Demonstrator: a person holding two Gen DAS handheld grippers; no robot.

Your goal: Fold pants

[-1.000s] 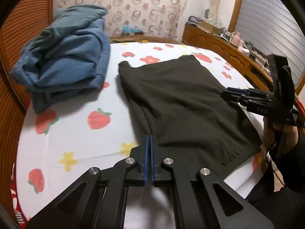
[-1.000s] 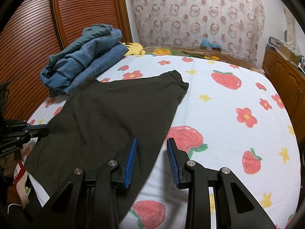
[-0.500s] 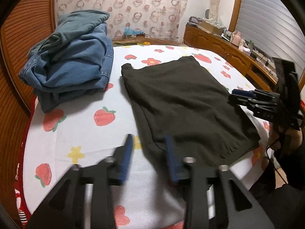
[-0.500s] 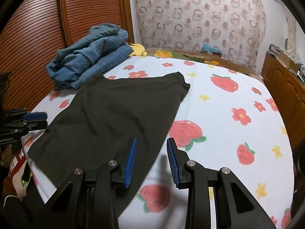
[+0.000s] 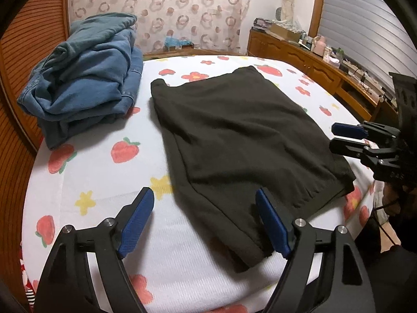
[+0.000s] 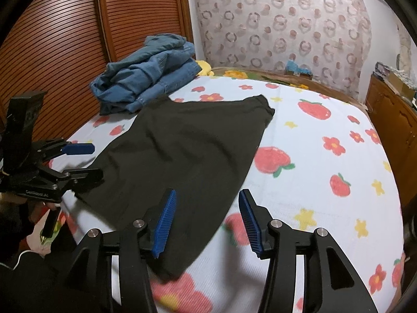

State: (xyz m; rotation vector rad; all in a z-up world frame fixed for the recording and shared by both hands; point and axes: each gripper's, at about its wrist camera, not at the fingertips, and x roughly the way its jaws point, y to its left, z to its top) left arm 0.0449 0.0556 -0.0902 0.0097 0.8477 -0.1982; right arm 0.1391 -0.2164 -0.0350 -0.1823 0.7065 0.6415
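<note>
One pair of black pants [image 5: 242,135] lies spread flat on the bed [image 5: 104,182], folded lengthwise so the two legs appear stacked as a single panel, though the dark cloth makes the layers hard to tell apart. Its near end hangs just over the bed's front edge, and its far end reaches toward the middle of the mattress. Two grippers are in view, and neither touches the pants. The left gripper [image 5: 206,221] hovers over the near left corner of the pants with its two blue-padded fingers spread wide, holding nothing. The right gripper [image 6: 206,221] hovers over the near right edge of the cloth, its fingers likewise parted and empty; in the left wrist view it [image 5: 346,138] shows at the pants' right side, its two fingers apart. One pile of blue jeans [image 5: 86,73] sits at the far left of the bed, just beside the pants' far corner; how many garments are in it cannot be counted, perhaps two or three. The sheet is white, printed with strawberries, red flowers and yellow stars. One wooden dresser [image 5: 307,60] with clutter on top runs along the right wall.
</note>
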